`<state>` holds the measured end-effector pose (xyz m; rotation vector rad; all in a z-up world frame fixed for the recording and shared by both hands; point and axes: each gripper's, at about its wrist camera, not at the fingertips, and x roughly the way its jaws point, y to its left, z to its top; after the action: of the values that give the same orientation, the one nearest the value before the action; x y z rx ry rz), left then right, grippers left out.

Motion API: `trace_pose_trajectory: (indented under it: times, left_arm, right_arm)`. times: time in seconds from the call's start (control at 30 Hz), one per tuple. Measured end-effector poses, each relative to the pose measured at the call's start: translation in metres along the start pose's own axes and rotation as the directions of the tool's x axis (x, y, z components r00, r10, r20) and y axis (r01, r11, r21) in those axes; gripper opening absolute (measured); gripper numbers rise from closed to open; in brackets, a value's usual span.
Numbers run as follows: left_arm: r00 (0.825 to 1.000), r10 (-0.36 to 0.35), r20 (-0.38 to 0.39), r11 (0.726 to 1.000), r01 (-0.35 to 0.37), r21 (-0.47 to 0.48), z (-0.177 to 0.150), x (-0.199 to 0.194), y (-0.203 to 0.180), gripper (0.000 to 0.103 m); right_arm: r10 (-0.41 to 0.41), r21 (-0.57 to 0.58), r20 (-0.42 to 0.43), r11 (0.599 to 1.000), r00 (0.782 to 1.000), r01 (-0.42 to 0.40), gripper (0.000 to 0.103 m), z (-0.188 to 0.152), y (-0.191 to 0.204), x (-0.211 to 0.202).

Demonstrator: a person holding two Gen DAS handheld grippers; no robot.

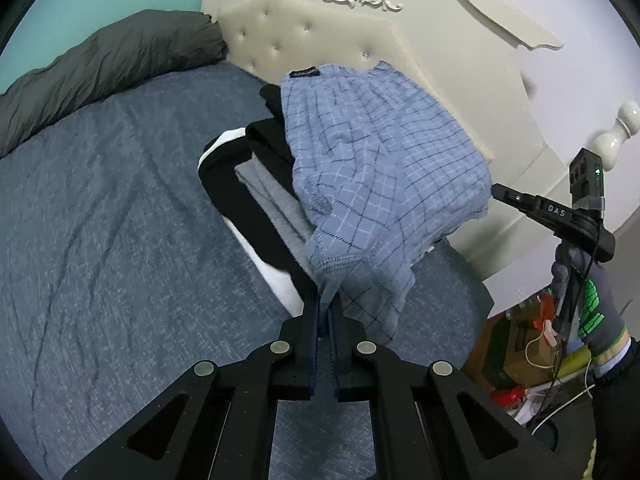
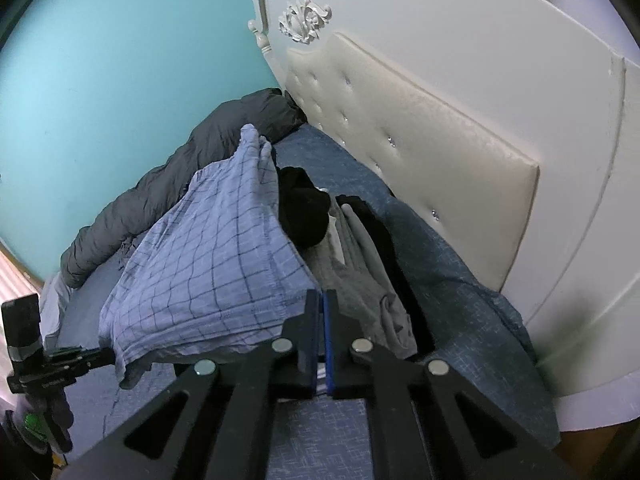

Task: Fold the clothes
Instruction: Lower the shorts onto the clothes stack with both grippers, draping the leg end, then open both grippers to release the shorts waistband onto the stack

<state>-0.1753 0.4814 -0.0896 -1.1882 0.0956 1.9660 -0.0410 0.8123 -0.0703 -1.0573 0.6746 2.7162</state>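
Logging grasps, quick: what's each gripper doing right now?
Left gripper: closed on a corner of the blue checked shorts.
Right gripper: closed on another edge of the same shorts.

Cream tufted headboard (image 2: pixel 420 168), teal wall (image 2: pixel 120 80)

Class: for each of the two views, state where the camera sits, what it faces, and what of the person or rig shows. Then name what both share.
Left wrist: behind the left gripper, facing headboard; shows the gloved right hand.
Right wrist: behind the right gripper, facing the teal wall; shows the left gripper, lower left.
Shared: checked shorts, pinched by both; clothes pile.
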Motion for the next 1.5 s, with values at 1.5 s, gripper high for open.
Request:
trace_pose_trajectory:
  times: [1.5]
  left_arm:
    - [0.972, 0.175, 0.155, 0.982, -0.184, 0.045, 0.026, -0.051, -0.046, 0.023]
  right_arm:
    - [-0.007, -0.105, 0.155, 0.994, 0.988, 0.023, 0.021, -0.004, 0.079, -0.046]
